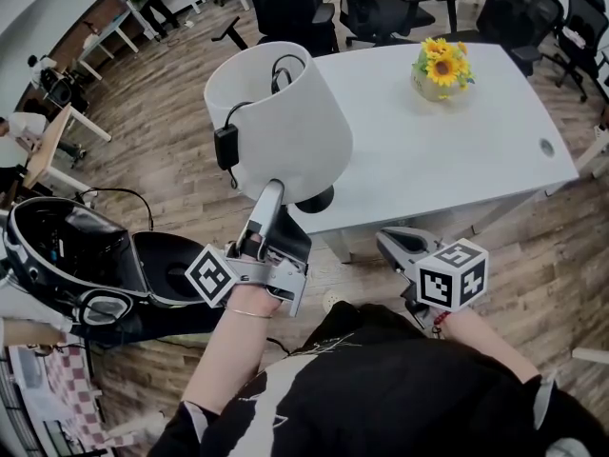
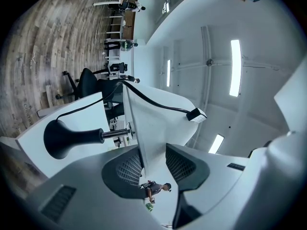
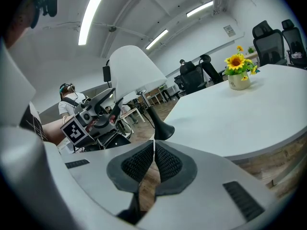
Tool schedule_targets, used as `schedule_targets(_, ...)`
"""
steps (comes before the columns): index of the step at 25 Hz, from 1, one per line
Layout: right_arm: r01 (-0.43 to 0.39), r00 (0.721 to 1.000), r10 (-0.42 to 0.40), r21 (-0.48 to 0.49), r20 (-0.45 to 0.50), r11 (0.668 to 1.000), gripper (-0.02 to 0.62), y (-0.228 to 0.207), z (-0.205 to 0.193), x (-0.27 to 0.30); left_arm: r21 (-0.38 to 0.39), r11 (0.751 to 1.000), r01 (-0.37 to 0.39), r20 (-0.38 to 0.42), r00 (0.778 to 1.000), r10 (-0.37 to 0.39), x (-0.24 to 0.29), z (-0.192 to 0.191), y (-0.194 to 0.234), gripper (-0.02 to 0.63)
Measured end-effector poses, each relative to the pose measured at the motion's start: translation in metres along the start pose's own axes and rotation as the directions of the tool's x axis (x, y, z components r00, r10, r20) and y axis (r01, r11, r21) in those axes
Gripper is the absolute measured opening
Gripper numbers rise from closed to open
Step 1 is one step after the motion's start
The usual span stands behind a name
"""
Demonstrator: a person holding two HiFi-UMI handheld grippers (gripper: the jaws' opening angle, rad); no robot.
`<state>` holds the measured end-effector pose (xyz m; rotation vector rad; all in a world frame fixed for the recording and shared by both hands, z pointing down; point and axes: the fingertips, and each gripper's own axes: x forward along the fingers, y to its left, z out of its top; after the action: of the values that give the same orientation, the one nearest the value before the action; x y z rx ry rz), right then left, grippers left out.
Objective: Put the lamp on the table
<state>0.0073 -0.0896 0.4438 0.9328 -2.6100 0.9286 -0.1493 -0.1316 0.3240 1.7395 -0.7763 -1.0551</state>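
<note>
OK, lamp base is down on the tabletop corner. Left gripper jaws apart, shade rim between them; right gripper closed, empty. Release step: next, back left off without tipping it.

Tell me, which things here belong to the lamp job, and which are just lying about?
Job: lamp, table, left gripper, open astride the lamp's shade.
Lying about: sunflower pot, office chairs, open black case, right gripper, shut and empty.
</note>
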Motion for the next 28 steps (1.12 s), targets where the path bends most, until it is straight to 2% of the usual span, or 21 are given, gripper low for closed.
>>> schedule_targets(7,-0.004,1.000,0.004,-0.003,-0.003,1.000,0.024,0.000,-0.001,-0.004,0.001,1.000,-0.011,0.011,1.000,0.011,-0.001,-0.002,0.000,0.146)
schedule_targets(16,0.011,1.000,-0.011,0.008,-0.011,1.000,0.025,-0.010,-0.010,-0.022,0.013,1.000,0.027,0.007,1.000,-0.027,0.000,-0.008,-0.004,0.161)
schedule_targets(24,0.020,1.000,-0.020,-0.019,0.008,1.000,0.024,-0.005,-0.015,-0.036,-0.003,0.999,0.048,0.060,0.997,-0.048,-0.016,-0.007,-0.002,0.166)
schedule_targets(28,0.033,0.999,-0.034,-0.030,-0.019,0.999,0.023,-0.001,-0.028,-0.049,-0.009,0.998,0.069,0.074,0.995,-0.068,-0.023,-0.009,-0.003,0.166)
